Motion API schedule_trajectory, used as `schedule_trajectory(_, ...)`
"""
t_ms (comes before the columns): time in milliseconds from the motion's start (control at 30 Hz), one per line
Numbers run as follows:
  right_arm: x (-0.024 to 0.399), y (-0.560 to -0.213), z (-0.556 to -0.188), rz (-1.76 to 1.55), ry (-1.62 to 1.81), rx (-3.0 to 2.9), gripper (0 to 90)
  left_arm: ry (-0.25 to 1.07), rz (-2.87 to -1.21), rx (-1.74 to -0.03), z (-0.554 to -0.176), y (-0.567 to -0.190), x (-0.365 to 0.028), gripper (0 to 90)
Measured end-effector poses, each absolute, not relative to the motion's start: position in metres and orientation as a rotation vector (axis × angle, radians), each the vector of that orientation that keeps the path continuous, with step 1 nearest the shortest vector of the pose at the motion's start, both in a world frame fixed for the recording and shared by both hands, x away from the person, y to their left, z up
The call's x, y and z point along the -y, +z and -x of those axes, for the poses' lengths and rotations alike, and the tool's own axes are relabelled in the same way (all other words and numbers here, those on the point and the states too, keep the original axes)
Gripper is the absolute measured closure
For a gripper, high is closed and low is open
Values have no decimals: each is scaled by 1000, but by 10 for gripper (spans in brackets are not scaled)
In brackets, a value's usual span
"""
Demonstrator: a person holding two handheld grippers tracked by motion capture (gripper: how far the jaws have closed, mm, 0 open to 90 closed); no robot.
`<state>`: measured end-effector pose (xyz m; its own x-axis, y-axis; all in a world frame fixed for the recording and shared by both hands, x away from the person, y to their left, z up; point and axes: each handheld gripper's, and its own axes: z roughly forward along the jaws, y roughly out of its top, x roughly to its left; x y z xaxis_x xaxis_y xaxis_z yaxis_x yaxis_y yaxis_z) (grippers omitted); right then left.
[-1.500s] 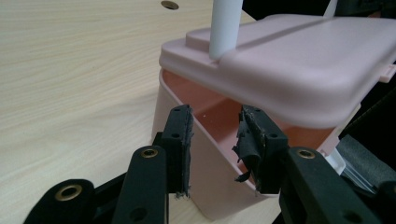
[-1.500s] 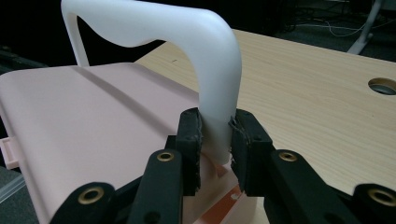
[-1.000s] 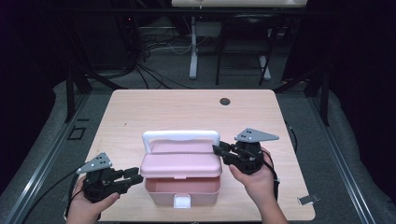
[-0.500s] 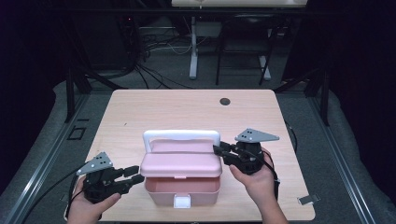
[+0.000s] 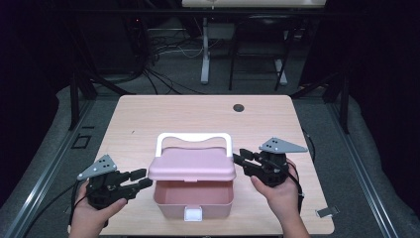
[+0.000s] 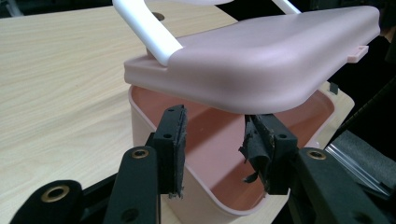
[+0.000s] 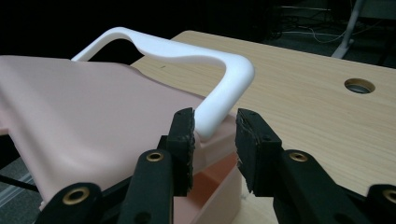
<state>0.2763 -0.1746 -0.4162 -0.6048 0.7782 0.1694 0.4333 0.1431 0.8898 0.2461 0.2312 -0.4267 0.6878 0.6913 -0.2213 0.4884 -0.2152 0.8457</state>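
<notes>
Over on the left, the left claw (image 5: pixel 137 178) hangs at the pink box (image 5: pixel 193 199), jaws parted a moderate way and holding nothing, tips just under the raised edge of the lid (image 5: pixel 192 166). The box sits near the front middle of the desk (image 5: pixel 148 114), lid propped up off the front rim, white handle (image 5: pixel 194 139) standing behind. On the right, the right claw (image 5: pixel 243 161) is parted too, empty, tips by the handle's foot. The danger, as I judge it: nothing grips that lid, so a nudge from either side could drop it shut or shove the light box across the desk.
</notes>
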Motion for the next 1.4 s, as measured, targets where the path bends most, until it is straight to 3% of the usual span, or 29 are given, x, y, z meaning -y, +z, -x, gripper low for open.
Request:
schedule_trajectory(767, 180, -424, -275, -1200, 1419, -2098, 655, 292, -1848, -911, -267, -397, -230, 593)
schedule_trajectory(1400, 174, -436, -279, -1223, 1376, -2139, 645, 336, -1835, -901, -283, -385, -220, 712)
